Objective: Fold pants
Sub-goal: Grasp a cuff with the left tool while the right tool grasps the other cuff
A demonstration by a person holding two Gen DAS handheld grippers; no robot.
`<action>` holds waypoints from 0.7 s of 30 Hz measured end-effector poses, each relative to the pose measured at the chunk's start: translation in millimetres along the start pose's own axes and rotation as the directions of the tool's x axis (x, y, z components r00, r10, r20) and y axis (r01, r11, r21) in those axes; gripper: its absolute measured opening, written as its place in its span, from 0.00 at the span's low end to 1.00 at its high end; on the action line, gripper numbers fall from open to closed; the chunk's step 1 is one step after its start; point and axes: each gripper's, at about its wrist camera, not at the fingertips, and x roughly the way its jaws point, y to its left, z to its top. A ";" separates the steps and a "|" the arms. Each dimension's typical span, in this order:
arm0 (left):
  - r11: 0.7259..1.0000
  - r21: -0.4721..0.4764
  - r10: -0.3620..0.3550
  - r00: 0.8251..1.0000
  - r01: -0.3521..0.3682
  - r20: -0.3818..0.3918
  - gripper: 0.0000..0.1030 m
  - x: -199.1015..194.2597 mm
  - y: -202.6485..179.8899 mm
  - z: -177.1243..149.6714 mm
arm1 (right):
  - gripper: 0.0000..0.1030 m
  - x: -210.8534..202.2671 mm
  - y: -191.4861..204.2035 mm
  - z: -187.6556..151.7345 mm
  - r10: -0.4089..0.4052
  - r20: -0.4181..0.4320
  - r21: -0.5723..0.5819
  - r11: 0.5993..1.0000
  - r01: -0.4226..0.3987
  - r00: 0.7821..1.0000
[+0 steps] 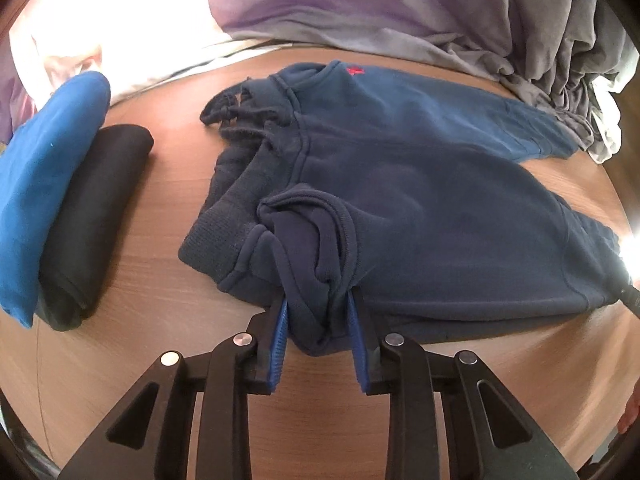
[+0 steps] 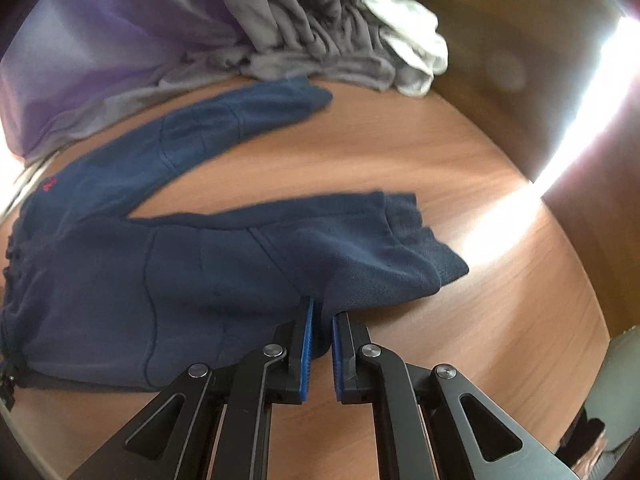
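Observation:
Navy sweatpants (image 1: 400, 184) lie spread on a round wooden table (image 1: 168, 184), waistband at the left, both legs running to the right. A small red logo (image 1: 354, 70) marks the far hip. My left gripper (image 1: 318, 300) is shut on a bunched fold of the near waistband corner. In the right wrist view the pants (image 2: 160, 264) lie with legs apart, the near leg's cuff (image 2: 416, 240) toward the right. My right gripper (image 2: 322, 312) is shut on the near leg's lower edge close to the cuff.
A folded black garment (image 1: 92, 216) and a folded blue one (image 1: 44, 184) lie at the table's left. A heap of grey and purple clothes (image 1: 400, 4) sits along the far edge, with a white cloth (image 2: 412, 32) at its right. Bright glare falls at the right.

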 end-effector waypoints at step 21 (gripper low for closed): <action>0.995 -0.099 0.019 0.998 -0.013 0.057 0.53 -6.0 31.7 -1.1 | 0.07 -7.9 13.7 -7.5 -0.039 0.019 -0.043 0.998 0.040 0.999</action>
